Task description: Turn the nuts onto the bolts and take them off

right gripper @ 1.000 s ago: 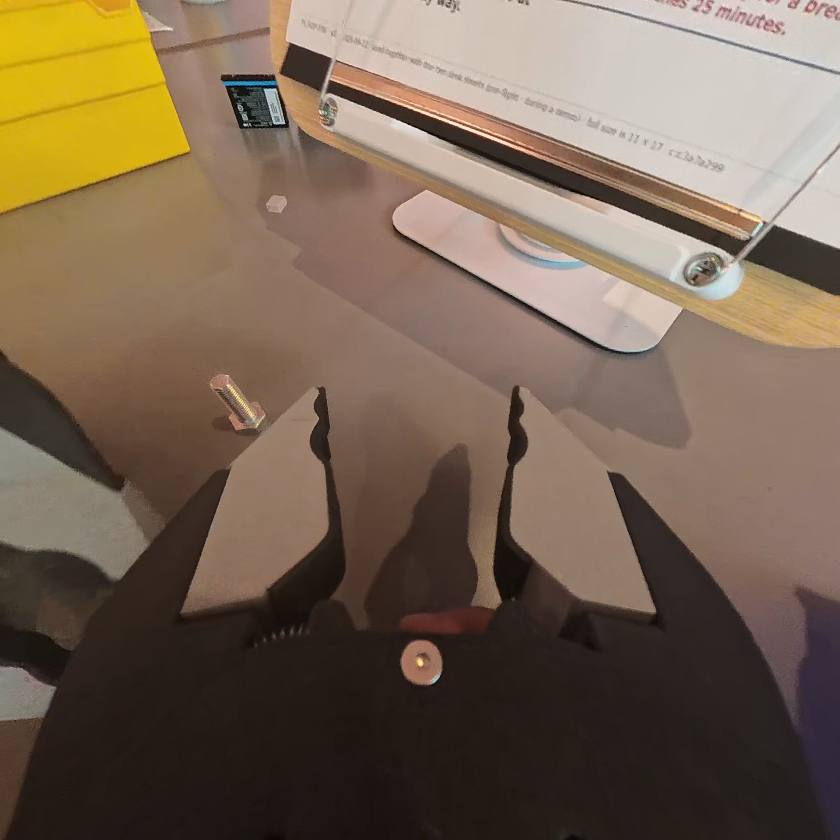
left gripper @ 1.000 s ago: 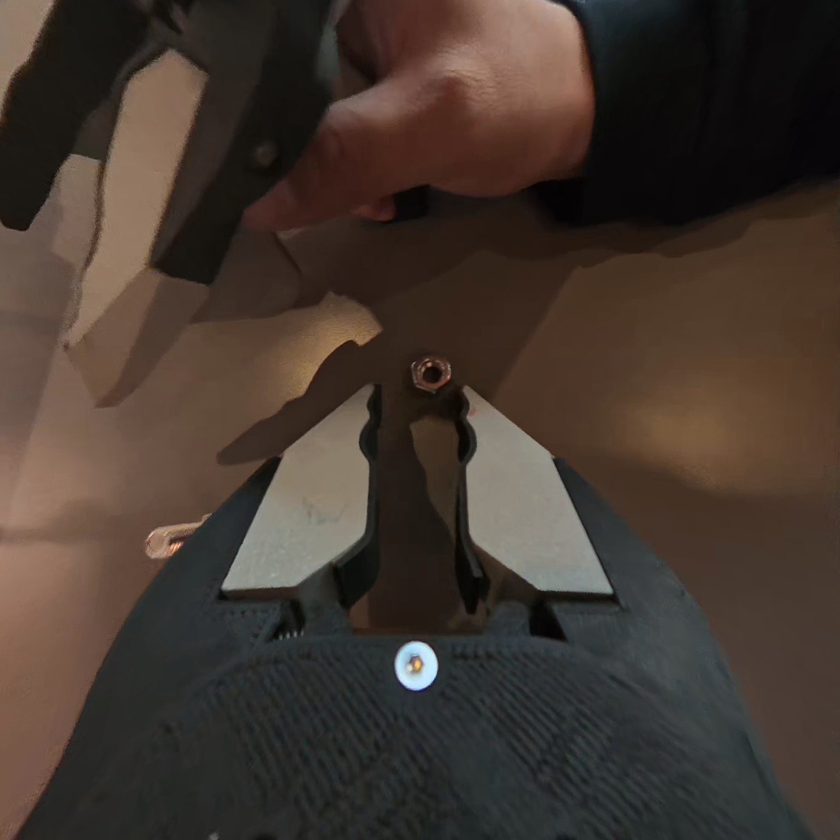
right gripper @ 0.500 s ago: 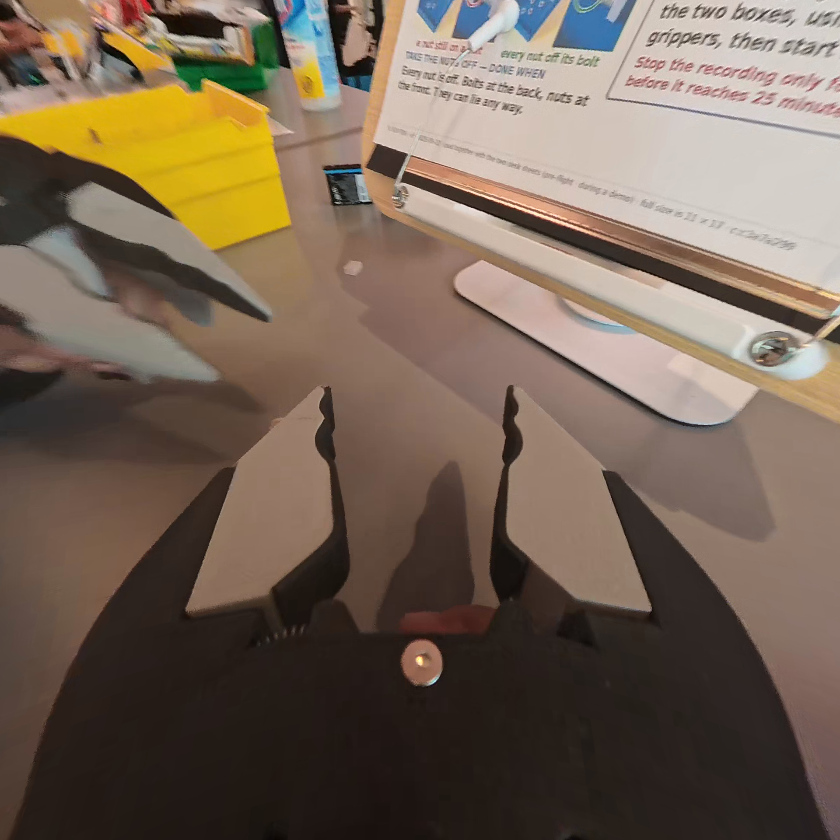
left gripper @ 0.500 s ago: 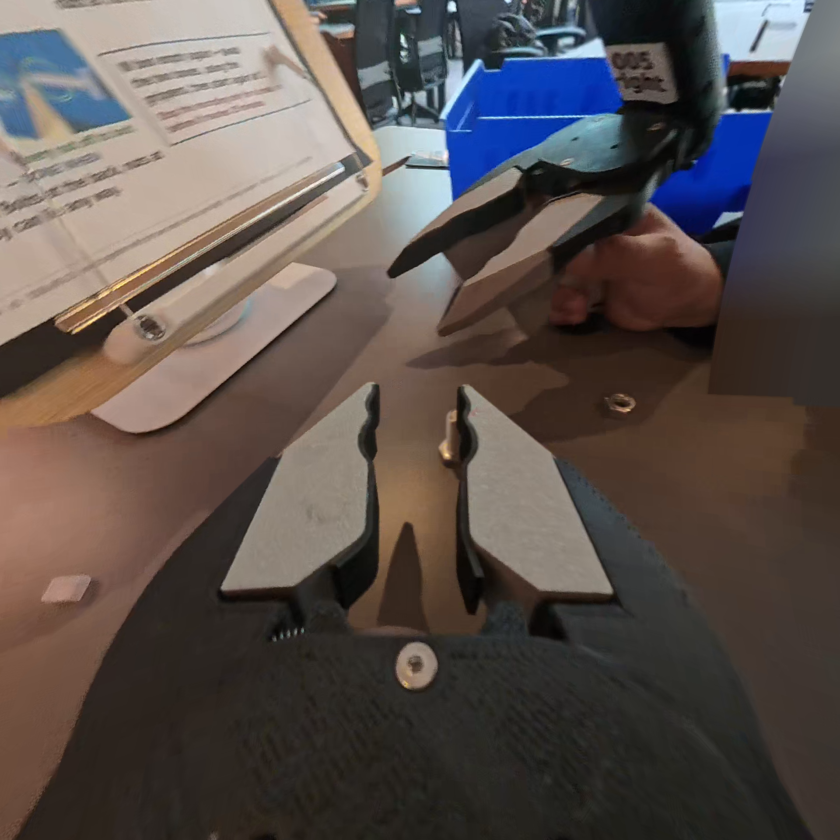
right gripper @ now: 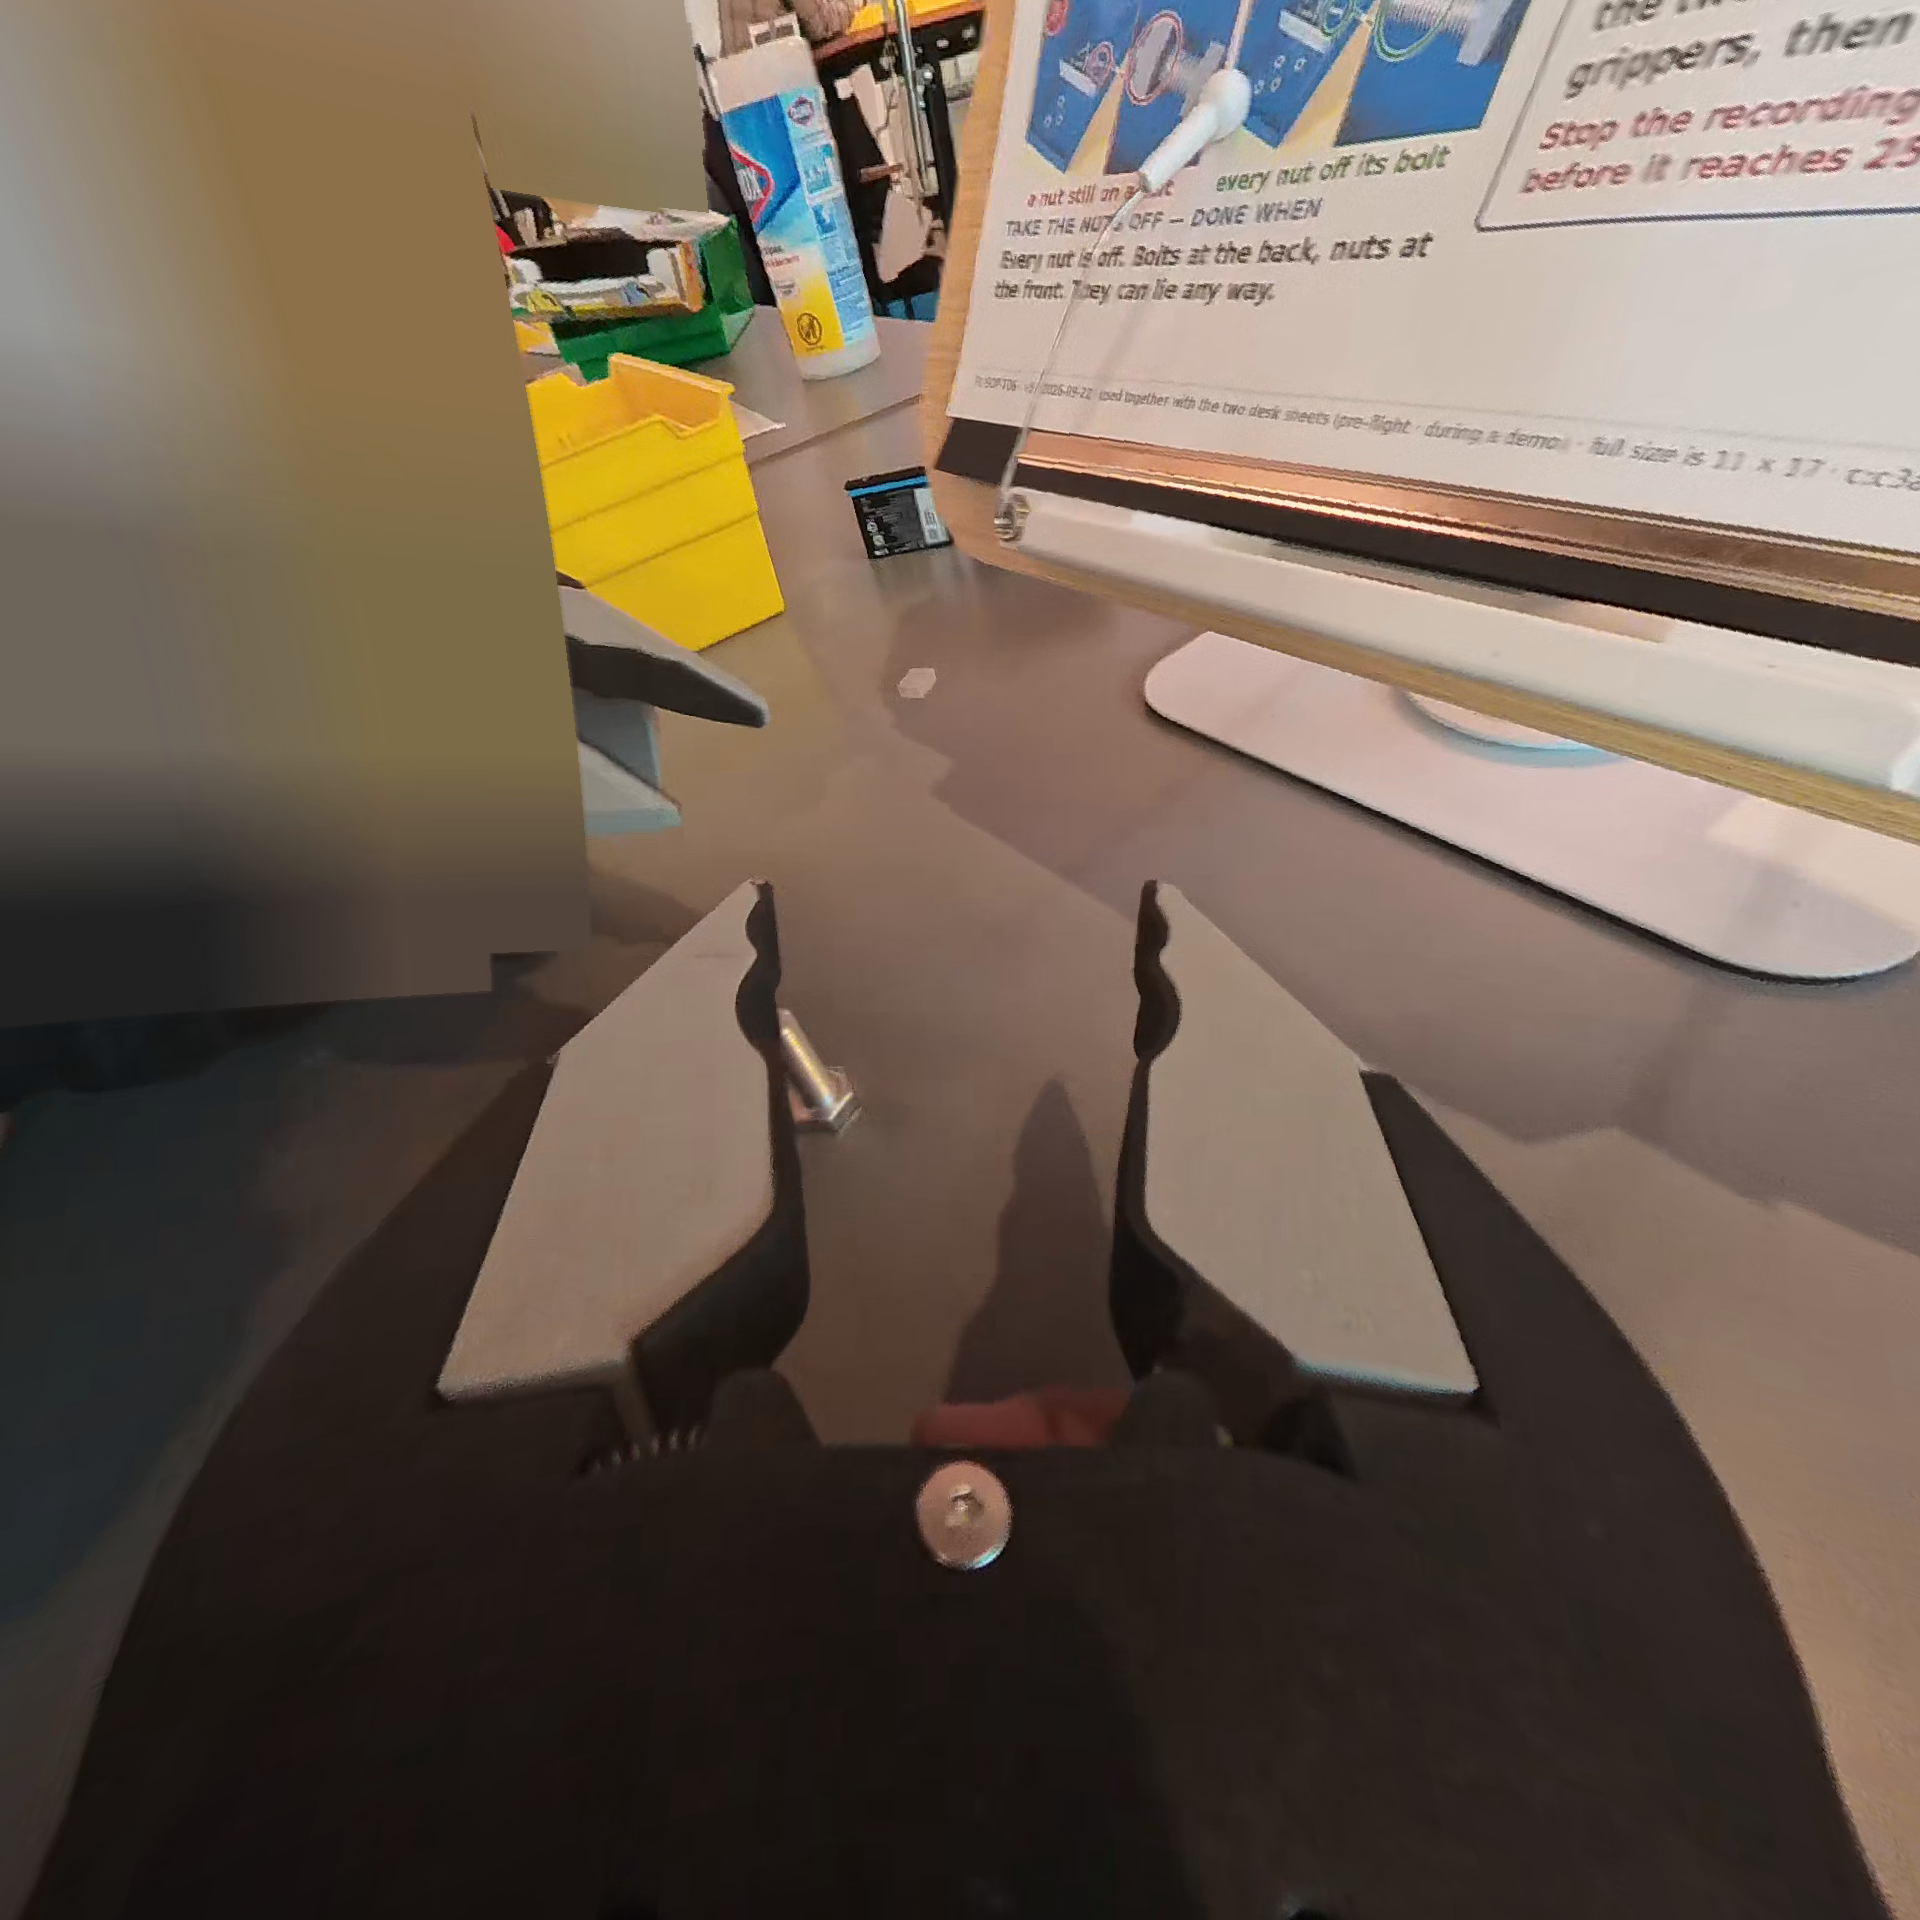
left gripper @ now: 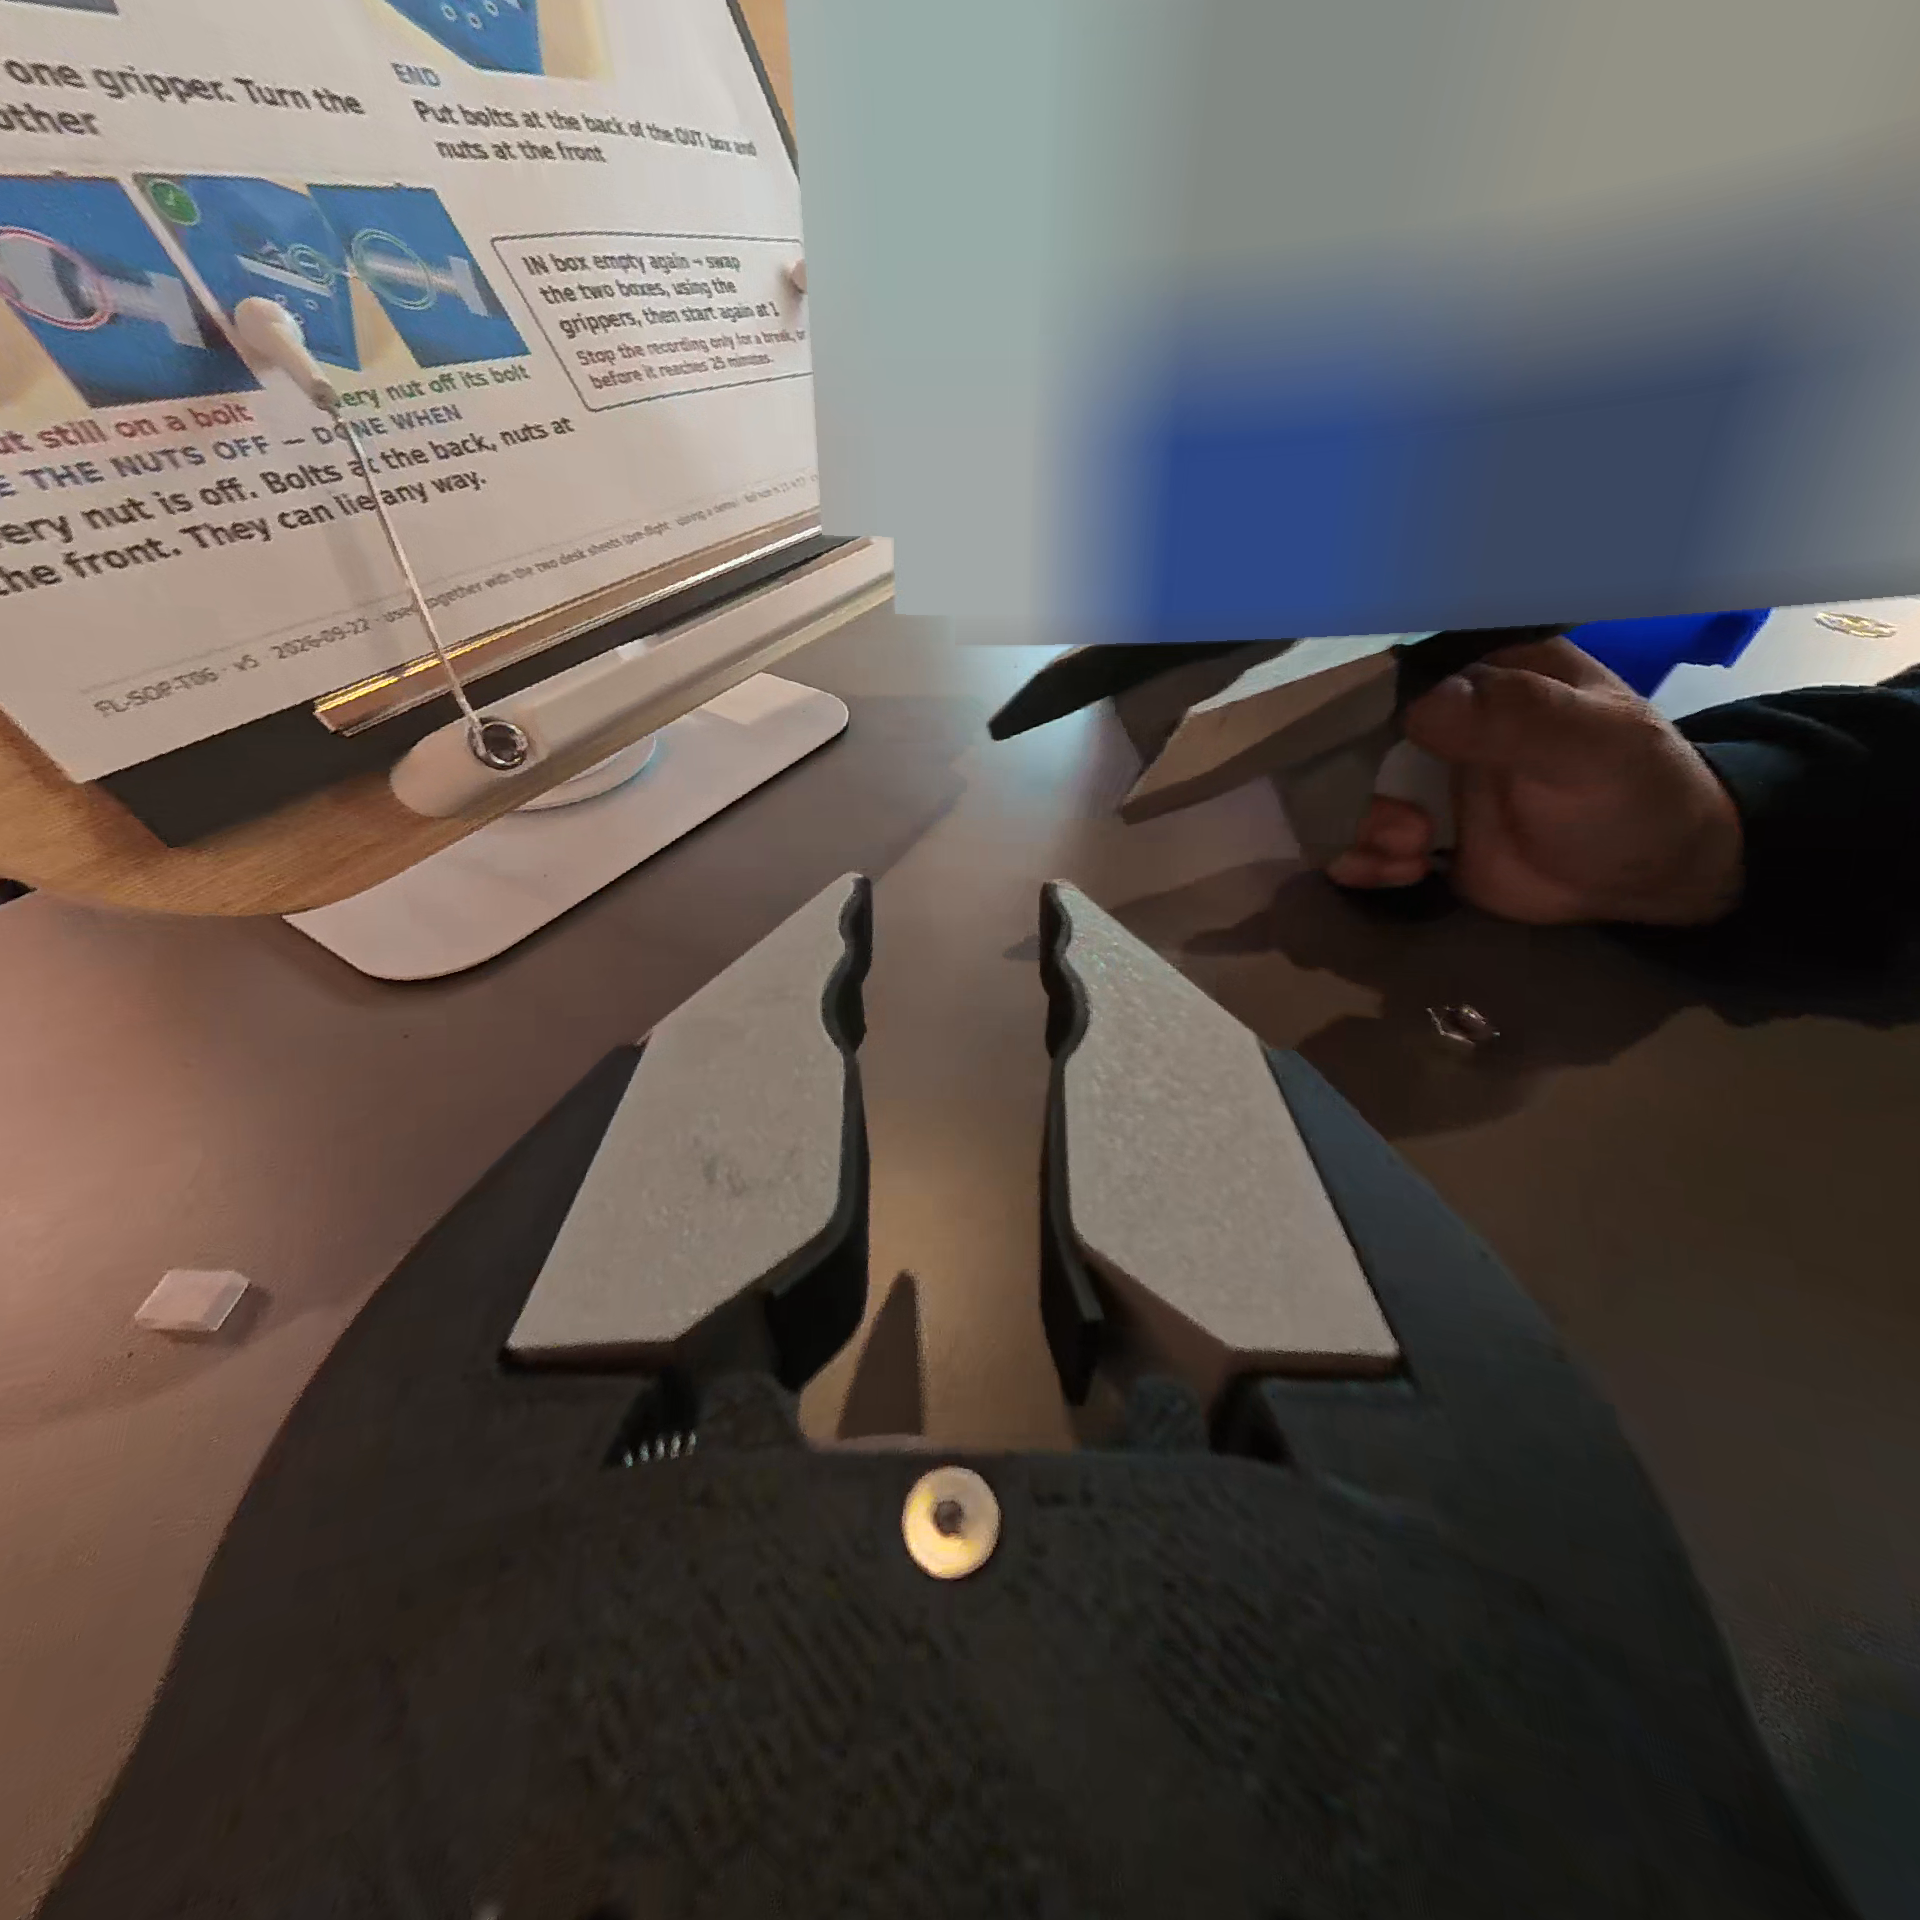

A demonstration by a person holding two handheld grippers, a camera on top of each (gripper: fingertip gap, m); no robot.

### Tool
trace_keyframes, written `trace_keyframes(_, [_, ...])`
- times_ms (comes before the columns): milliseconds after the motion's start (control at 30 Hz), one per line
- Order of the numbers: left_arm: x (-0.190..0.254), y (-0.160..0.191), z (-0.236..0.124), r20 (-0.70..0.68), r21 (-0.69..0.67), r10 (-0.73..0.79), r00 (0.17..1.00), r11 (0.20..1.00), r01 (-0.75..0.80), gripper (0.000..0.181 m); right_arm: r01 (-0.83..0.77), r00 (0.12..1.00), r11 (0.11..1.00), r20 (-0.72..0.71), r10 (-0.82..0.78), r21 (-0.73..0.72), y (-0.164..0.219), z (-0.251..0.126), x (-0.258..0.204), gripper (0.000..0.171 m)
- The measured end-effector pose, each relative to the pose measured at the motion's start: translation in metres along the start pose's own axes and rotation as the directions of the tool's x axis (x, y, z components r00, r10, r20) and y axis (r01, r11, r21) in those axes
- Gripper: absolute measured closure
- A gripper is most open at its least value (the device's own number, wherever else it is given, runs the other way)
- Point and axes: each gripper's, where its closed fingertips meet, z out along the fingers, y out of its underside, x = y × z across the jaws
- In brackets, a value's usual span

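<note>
In the right wrist view a silver bolt (right gripper: 819, 1081) lies on the grey table just inside my right gripper's left finger. My right gripper (right gripper: 956, 904) is open and empty above it. In the left wrist view a small silver nut (left gripper: 1460, 1023) lies on the table to the right, in the shadow of the hand. My left gripper (left gripper: 951, 904) is open and empty, with bare table between its fingers. The right gripper (left gripper: 1195, 727) shows farther off in that view, held by a hand (left gripper: 1558, 790). The left gripper's fingertips (right gripper: 665, 686) show at the left of the right wrist view.
A tilted instruction sheet on a wooden stand with a white base (left gripper: 582, 852) (right gripper: 1558, 810) stands ahead. A yellow bin (right gripper: 644, 499), a green box, a white bottle (right gripper: 800, 208) and a small black pack (right gripper: 899, 514) sit at the back left. A small white chip (left gripper: 192, 1299) lies left. Both grippers' tips are roughly 15 centimetres from the small silver nut (left gripper: 1460, 1023).
Both grippers have tilted up from looking down at the table. The left gripper has left the nut and swung away from it. The bolt now lies between the right gripper's fingers.
</note>
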Motion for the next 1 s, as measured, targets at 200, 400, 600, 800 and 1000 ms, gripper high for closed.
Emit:
trace_keyframes(200, [0.004, 0.009, 0.004, -0.002, -0.073, 0.022, 1.0, 0.997, -0.022, 0.153, 0.107, 0.993, 0.994, -0.05, -0.108, -0.022, 0.006, -0.011, -0.007, 0.107])
trace_keyframes(400, [-0.013, 0.006, -0.001, 0.04, -0.048, 0.0, 0.999, 0.999, 0.002, 0.147, 0.102, 0.991, 0.992, -0.083, -0.108, -0.067, 0.01, -0.01, 0.003, 0.105])
trace_keyframes(600, [-0.024, 0.002, -0.018, 0.137, 0.001, 0.003, 0.991, 1.0, -0.003, 0.149, 0.127, 0.989, 0.986, -0.063, -0.135, -0.112, 0.018, -0.009, -0.006, 0.112])
trace_keyframes(800, [-0.011, 0.006, -0.017, 0.109, -0.039, 0.087, 0.99, 0.996, -0.083, 0.149, 0.157, 0.987, 0.979, 0.04, -0.153, -0.133, 0.024, -0.009, -0.022, 0.125])
trace_keyframes(1000, [0.01, 0.025, -0.001, -0.07, -0.164, 0.142, 0.987, 0.975, -0.152, 0.148, 0.273, 0.946, 0.935, 0.238, -0.218, -0.226, 0.04, 0.009, -0.047, 0.125])
